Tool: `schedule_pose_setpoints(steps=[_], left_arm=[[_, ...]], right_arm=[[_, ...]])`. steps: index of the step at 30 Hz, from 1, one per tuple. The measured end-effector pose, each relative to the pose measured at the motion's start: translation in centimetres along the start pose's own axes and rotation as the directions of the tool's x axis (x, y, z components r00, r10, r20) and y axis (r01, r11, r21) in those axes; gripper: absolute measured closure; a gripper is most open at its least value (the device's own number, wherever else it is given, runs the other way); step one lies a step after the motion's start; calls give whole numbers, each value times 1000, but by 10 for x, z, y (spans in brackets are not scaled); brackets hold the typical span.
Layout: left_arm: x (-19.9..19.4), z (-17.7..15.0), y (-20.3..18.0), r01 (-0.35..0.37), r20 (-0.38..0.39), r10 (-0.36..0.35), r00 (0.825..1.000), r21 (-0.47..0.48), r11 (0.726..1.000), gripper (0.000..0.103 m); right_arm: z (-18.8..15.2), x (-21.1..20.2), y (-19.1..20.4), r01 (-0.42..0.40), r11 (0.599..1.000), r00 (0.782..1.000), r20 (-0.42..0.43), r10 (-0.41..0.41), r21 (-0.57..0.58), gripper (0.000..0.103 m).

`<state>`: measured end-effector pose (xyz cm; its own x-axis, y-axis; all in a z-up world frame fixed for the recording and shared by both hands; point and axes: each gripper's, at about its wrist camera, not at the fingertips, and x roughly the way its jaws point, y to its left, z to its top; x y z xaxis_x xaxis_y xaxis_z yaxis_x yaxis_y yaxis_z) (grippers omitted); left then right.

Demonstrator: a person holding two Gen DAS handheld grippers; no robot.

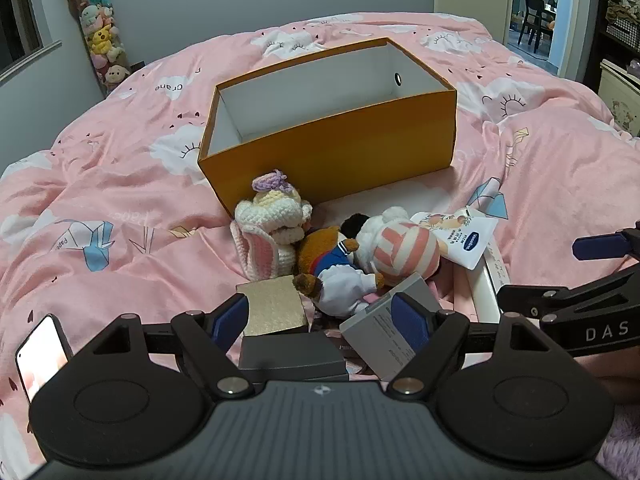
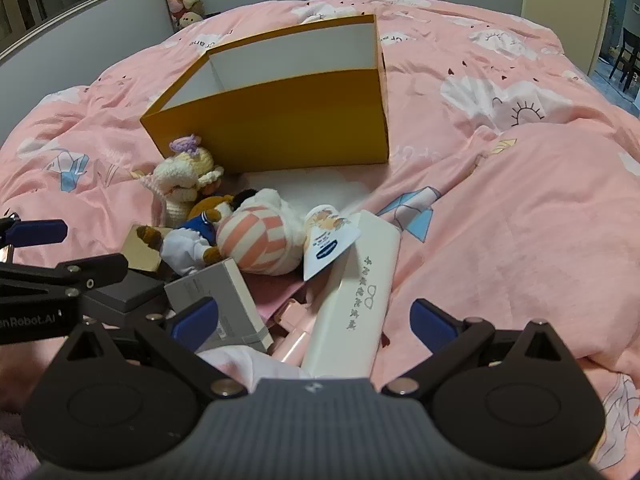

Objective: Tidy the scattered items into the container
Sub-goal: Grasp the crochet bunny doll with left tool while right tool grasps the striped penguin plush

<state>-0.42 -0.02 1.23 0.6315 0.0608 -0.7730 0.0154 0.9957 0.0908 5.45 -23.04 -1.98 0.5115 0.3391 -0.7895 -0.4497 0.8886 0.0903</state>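
left gripper (image 1: pixel 322 320): black linkage arms, two round black discs, grey ribbed body with a small white emblem
right gripper (image 2: pixel 314 322): same build, black and grey
pads (image 1: pixel 408 320): blue, one on each finger
fasteners: silver round pins at the joints
markings: white letters "DAS" on one arm, "nRobot.AI" on the other

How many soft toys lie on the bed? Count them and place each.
3. A cream crocheted doll beside the orange box; a brown bear right of it; a pink-striped plush right of the bear. Others may be hidden underneath.
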Motion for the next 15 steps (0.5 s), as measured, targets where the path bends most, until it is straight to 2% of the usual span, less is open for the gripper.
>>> schedule_pose_setpoints(steps=[5,11,15], left_arm=[[3,4,4,-2,-1,2,1000,-2,1000,11],[10,20,16,8,4,-8,1000,-12,1000,19],[23,31,30,11,-14,-11,1000,-33,999,21]], right_arm=[[3,3,1,-13,1000,1000,-5,13,-18,4],[21,10,3,-23,998,1000,2,24,-59,14],[40,22,4,-64,995,998,-11,64,-70,24]])
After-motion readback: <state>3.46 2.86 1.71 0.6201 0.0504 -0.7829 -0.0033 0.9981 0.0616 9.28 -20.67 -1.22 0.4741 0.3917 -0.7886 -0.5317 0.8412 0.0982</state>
